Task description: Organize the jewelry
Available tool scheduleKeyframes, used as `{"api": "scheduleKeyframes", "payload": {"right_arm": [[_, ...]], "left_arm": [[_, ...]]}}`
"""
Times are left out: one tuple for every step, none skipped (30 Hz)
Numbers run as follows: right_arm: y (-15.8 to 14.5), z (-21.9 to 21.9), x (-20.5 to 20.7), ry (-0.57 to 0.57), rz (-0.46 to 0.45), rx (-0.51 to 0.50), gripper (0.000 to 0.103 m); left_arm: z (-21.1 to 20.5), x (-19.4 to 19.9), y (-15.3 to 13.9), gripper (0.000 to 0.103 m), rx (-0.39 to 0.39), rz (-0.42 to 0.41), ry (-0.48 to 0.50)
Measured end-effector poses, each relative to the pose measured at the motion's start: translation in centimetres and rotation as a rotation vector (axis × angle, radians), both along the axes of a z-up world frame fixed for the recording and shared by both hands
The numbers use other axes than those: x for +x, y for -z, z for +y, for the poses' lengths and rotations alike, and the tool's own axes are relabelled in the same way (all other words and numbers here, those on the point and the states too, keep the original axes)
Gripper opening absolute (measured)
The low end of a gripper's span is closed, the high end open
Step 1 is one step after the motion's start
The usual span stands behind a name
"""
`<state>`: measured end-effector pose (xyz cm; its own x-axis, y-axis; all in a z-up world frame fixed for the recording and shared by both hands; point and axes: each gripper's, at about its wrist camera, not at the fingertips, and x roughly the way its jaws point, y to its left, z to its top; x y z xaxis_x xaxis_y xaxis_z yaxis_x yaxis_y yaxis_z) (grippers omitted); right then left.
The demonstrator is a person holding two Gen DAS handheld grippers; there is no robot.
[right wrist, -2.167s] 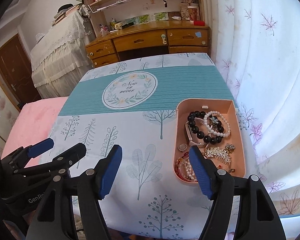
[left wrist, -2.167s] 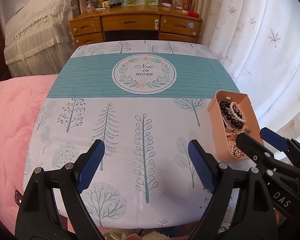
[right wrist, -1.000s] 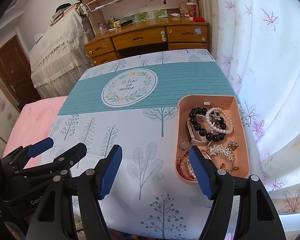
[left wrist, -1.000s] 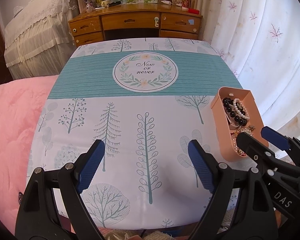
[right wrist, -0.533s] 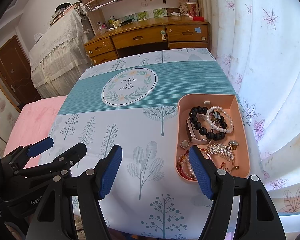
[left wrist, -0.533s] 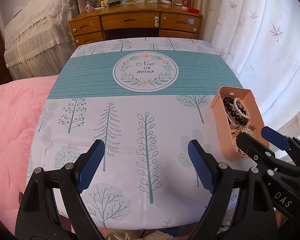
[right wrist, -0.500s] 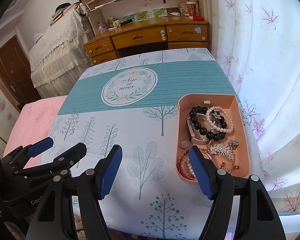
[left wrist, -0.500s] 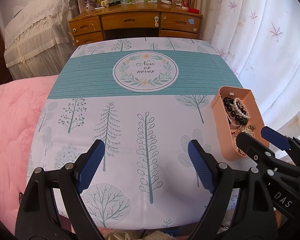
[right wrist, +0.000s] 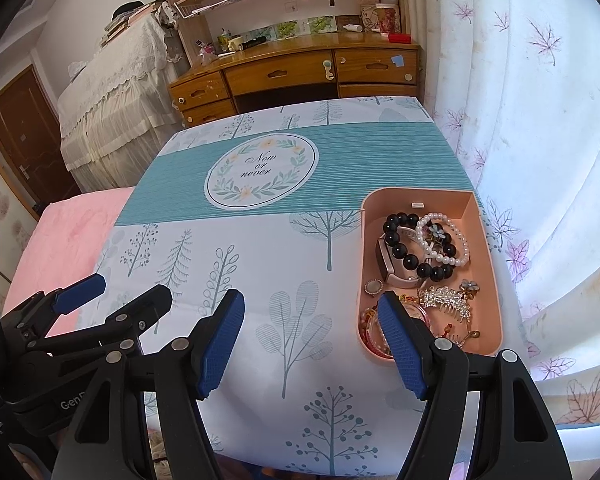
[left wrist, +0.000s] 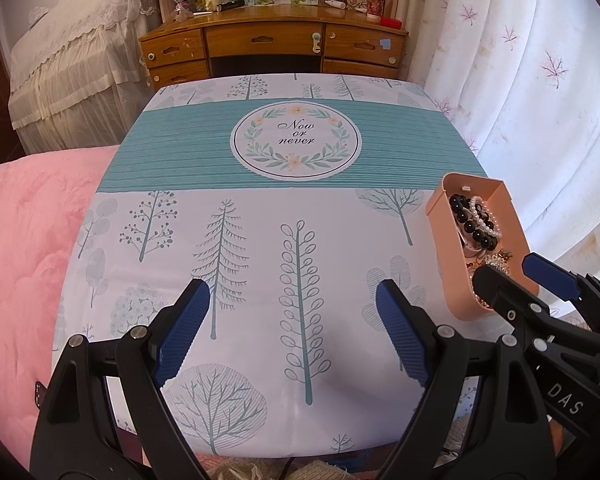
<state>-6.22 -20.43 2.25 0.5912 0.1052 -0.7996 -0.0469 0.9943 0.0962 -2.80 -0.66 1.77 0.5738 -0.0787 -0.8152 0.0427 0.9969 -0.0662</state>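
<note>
A pink tray [right wrist: 484,240] sits at the table's right edge; it also shows in the left wrist view [left wrist: 440,216]. It holds a black bead bracelet [right wrist: 404,256], a pearl bracelet [right wrist: 462,246], a watch [right wrist: 386,266], a rhinestone comb [right wrist: 444,298] and red bangles [right wrist: 370,330]. My right gripper [right wrist: 312,312] is open and empty, above the table's near edge, its right finger over the tray's near left corner. My left gripper [left wrist: 290,304] is open and empty, to the left over the tablecloth.
The table wears a tree-print cloth with a teal band [left wrist: 188,148]. A pink blanket [left wrist: 24,240] lies to the left. A white curtain [right wrist: 540,140] hangs close on the right. A wooden desk [left wrist: 276,46] stands beyond the far edge.
Both grippers stay open and nearly still. The views have drifted slightly, so the tray sits a little farther from the right gripper than 2 seconds ago.
</note>
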Motion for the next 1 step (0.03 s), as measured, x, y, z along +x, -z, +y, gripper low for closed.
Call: {"api": "scheduleKeyframes", "payload": {"right_arm": [[0.03, 0.19, 0.04, -0.002, 0.002, -0.002, 0.070]], "left_arm": [[0.22, -0.04, 0.11, 0.084, -0.003, 0.003, -0.001]]}}
